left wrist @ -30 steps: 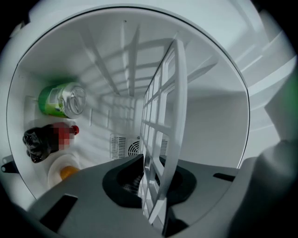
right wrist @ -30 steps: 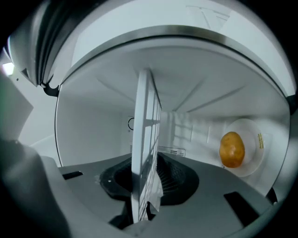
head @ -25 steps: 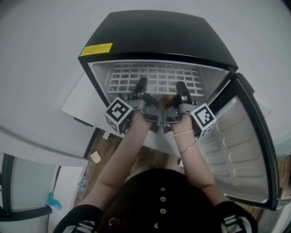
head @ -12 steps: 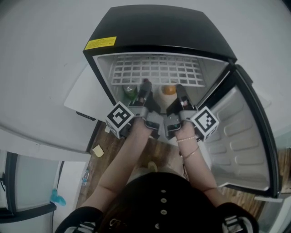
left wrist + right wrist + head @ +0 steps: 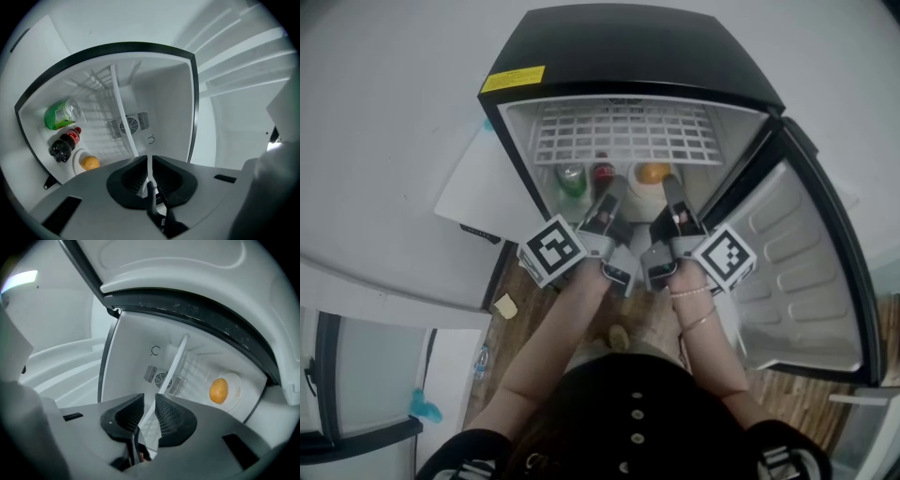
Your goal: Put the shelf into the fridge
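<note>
The single white wire shelf [image 5: 628, 131] sits level in the upper part of the open black mini fridge [image 5: 637, 56], its long axis running side to side across the cabinet and its front edge facing the person. In both gripper views it shows almost edge-on, as a thin white bar leading from the jaws toward the back wall and its round fan vent [image 5: 127, 125]. The left gripper [image 5: 616, 186] has its two jaws closed to a narrow slit on the shelf's front rim, left of centre. The right gripper [image 5: 669, 186] is clamped on the same rim just beside it, to the right. Beneath the shelf, on the fridge floor, there are three things in a row: one green bottle [image 5: 572, 176], one dark cola bottle with a red cap [image 5: 602, 173], and one orange [image 5: 652, 172] lying on one white plate [image 5: 233, 379]. The one door [image 5: 806, 272] is swung wide to the right, its white moulded lining facing up. A yellow label [image 5: 513, 79] sits at the top's front left corner.
</note>
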### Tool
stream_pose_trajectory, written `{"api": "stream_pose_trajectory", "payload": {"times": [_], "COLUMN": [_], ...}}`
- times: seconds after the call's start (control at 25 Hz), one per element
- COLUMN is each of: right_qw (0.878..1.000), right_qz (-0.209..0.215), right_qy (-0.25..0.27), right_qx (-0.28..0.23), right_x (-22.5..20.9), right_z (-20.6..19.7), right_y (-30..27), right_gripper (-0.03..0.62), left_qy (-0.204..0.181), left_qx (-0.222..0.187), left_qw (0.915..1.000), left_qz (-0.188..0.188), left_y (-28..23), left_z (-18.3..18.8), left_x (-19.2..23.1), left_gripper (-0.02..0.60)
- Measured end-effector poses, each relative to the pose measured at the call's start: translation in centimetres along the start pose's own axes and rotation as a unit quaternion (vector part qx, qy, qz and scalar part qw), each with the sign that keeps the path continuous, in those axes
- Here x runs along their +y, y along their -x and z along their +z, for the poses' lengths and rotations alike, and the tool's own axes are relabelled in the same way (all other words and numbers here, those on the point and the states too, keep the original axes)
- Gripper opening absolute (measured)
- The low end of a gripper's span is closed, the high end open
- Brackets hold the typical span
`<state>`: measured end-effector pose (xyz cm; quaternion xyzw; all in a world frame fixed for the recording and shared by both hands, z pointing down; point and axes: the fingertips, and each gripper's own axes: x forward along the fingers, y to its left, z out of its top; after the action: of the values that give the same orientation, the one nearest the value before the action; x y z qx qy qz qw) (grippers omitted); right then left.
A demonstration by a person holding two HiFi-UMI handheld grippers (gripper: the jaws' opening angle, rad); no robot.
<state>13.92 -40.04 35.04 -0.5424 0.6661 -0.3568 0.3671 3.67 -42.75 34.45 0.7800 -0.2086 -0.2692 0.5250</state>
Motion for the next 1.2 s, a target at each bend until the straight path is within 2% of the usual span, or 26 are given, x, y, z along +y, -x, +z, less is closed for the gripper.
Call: {"api": "stream_pose_trajectory", "payload": {"times": [0.08, 0.24, 0.48, 0.68, 0.84, 0.92, 1.12, 1.2], "right_qw": [1.0, 0.998, 0.993, 0.978, 0.963, 0.955, 0.925, 0.911], "right_qz": [0.016, 0.048, 0.069, 0.065, 0.051, 0.049, 0.037, 0.033], "right_qy": [0.0, 0.023, 0.078, 0.172, 0.238, 0.266, 0.354, 0.387], "right_qx": [0.01, 0.023, 0.056, 0.1, 0.114, 0.122, 0.133, 0.136], "right_x": [0.6, 2.1, 4.1, 4.8, 4.8, 4.8, 4.8, 4.8], "right_z": [-0.4, -1.0, -2.6, -4.5, -5.5, -6.0, -6.8, -7.1], "right_y": [0.2, 0.6, 1.6, 2.0, 2.5, 2.6, 3.1, 3.3], "right_gripper": [0.072, 0.04, 0.012, 0.011, 0.011, 0.011, 0.009, 0.009], "left_qy": [-0.018, -0.087, -0.143, -0.217, -0.261, -0.296, -0.397, -0.422], "left_qx": [0.01, 0.033, 0.045, 0.095, 0.103, 0.101, 0.111, 0.115], "left_qw": [0.9998, 0.9956, 0.9886, 0.9712, 0.9594, 0.9488, 0.9078, 0.895], "left_qz": [0.002, -0.005, 0.014, 0.024, 0.03, 0.042, 0.079, 0.086], "left_y": [0.5, 1.2, 2.8, 3.8, 4.6, 5.0, 6.2, 6.4], "left_z": [-0.3, -0.5, -1.0, -2.4, -2.6, -2.6, -2.7, -2.8], "left_x": [-0.2, -0.9, -1.0, -0.6, -0.8, -0.7, -0.1, -0.1], "left_gripper": [0.025, 0.011, 0.008, 0.008, 0.008, 0.008, 0.008, 0.006]}}
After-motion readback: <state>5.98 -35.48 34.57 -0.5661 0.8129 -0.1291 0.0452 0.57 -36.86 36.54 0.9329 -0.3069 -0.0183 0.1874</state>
